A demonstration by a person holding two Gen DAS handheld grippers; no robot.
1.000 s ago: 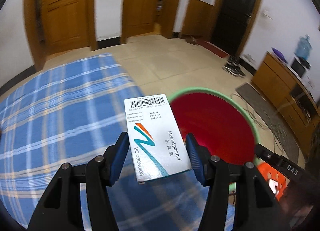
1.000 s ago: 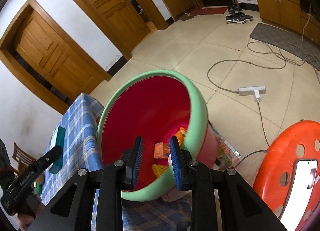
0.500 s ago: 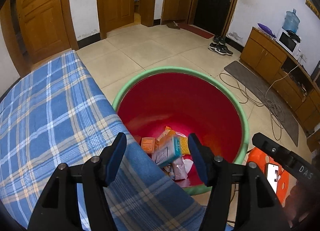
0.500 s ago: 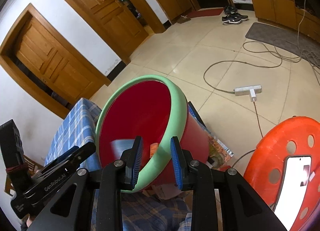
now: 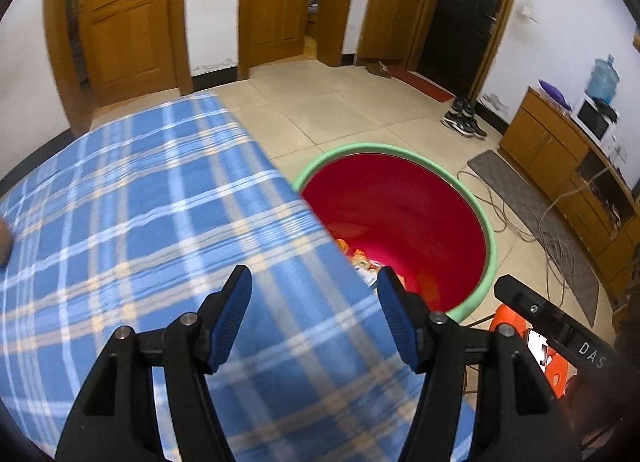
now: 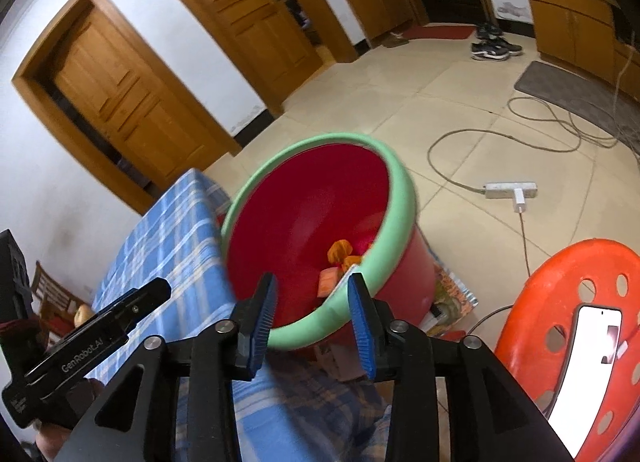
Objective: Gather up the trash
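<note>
A red bin with a green rim (image 5: 490,238) stands on the floor beside the table covered in blue plaid cloth (image 5: 140,213). Orange and white trash (image 5: 360,258) lies at its bottom. My left gripper (image 5: 314,314) is open and empty above the table's edge, next to the bin. In the right wrist view my right gripper (image 6: 312,314) is open, its fingers on either side of the bin's near rim (image 6: 316,332) without gripping it. Trash (image 6: 338,258) shows inside the bin. The left gripper's body (image 6: 92,342) shows at the lower left.
An orange plastic stool (image 6: 568,302) with a phone (image 6: 588,358) on it stands right of the bin. Cables and a power strip (image 6: 510,189) lie on the tiled floor. Wooden doors line the far wall. A wooden cabinet (image 5: 560,153) stands at the right.
My left gripper held a white medicine box a second ago, let it fall into the bin, then swung back left over the table. My right gripper has opened wider at the bin's rim.
</note>
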